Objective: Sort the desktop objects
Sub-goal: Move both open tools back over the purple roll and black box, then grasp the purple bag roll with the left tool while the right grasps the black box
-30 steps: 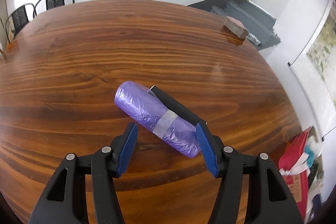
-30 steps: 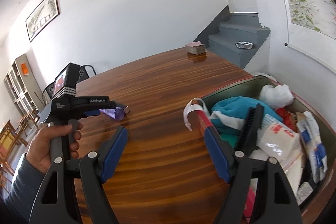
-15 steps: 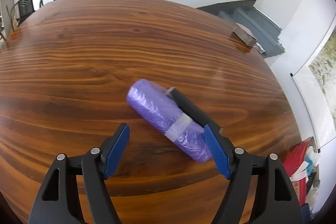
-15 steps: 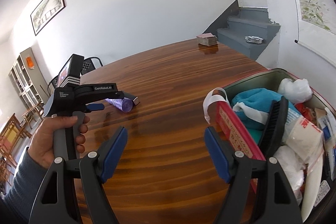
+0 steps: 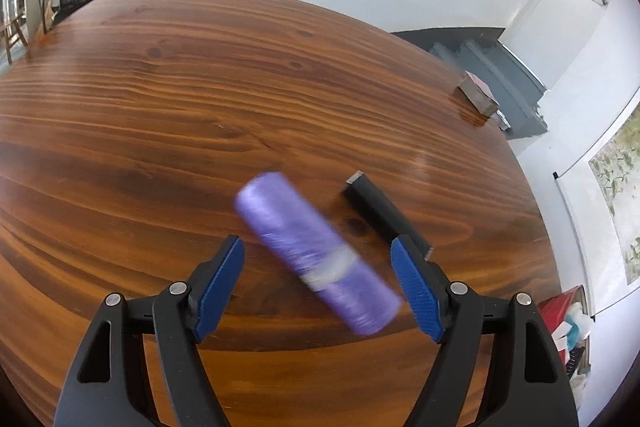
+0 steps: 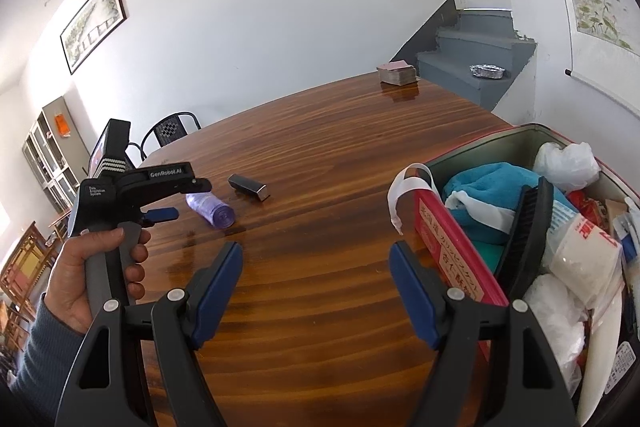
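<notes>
Bare wooden table (image 6: 328,163) beyond purple roll (image 5: 316,255). Left gripper (image 5: 320,283) and right gripper (image 6: 316,287) both spread, gripping nothing. Bin (image 6: 480,155) at table edge, crammed with packets.

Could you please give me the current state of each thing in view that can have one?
Left tongs: open, straddling the roll, not gripping.
Right tongs: open, empty.
Purple bag roll: lying on its side, blurred.
Black bar: lying flat, apart from the roll.
Tin box: open, full.
Card deck: stacked at the far edge.
</notes>
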The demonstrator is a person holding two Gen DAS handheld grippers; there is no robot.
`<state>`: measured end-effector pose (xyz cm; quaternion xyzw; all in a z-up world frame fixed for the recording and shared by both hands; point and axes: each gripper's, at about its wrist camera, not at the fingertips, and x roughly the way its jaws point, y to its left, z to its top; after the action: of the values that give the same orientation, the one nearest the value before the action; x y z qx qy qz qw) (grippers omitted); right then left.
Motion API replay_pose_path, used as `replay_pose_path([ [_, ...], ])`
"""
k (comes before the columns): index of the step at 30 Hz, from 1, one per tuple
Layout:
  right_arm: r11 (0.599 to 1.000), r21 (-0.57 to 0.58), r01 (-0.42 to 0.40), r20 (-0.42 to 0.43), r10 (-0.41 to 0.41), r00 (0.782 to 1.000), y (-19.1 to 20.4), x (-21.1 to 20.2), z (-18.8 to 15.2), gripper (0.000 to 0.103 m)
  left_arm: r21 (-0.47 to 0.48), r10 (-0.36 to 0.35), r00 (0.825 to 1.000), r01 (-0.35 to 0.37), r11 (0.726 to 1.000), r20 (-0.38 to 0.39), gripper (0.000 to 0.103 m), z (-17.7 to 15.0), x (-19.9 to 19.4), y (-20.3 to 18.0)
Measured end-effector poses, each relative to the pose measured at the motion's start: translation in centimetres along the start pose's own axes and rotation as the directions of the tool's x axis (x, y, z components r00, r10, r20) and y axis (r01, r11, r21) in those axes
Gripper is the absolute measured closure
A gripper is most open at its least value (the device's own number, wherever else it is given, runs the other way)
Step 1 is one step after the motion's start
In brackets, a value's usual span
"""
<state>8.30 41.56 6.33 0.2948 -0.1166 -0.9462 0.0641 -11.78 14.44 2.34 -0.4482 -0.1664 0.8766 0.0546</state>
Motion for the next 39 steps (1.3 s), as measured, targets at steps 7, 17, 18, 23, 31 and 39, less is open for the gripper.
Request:
replay_pose_path([
  [7, 1.000, 0.003, 0.001, 0.000, -0.001, 1.000, -0.2, 0.2, 0.0, 0.024, -0.003, 0.104, 0.994, -0.104, 0.995, -0.013, 0.024, -0.5, 1.2, -0.4],
  [17, 1.000, -0.024, 0.019, -0.012, -0.019, 1.000, 0.4, 0.5, -0.3, 0.024, 0.063, 0.153, 0.988, -0.154, 0.986, 0.018, 0.024, -0.1, 2.1, -0.7],
  [18, 1.000, -0.024, 0.017, -0.014, -0.018, 1.000, 0.5, 0.6, -0.4, 0.024, 0.072, 0.161, 0.987, -0.162, 0.984, 0.016, 0.024, 0.0, 2.2, -0.6],
  [23, 0.999, -0.033, 0.013, -0.024, -0.013, 1.000, 1.0, 1.0, -0.4, 0.024, 0.145, 0.236, 0.972, -0.236, 0.961, 0.017, 0.024, 0.0, 2.1, 0.9],
  [31, 0.998, -0.060, -0.002, -0.048, -0.001, 0.999, 2.4, 2.1, -0.2, 0.024, 0.187, 0.241, 0.969, -0.245, 0.951, 0.044, 0.035, 0.5, 1.3, 3.7],
  [39, 0.991, -0.126, -0.036, -0.093, 0.025, 0.995, 4.2, 5.0, 1.5, 0.024, 0.243, 0.143, 0.990, -0.143, 0.960, 0.020, 0.070, 0.6, 1.1, 3.1],
])
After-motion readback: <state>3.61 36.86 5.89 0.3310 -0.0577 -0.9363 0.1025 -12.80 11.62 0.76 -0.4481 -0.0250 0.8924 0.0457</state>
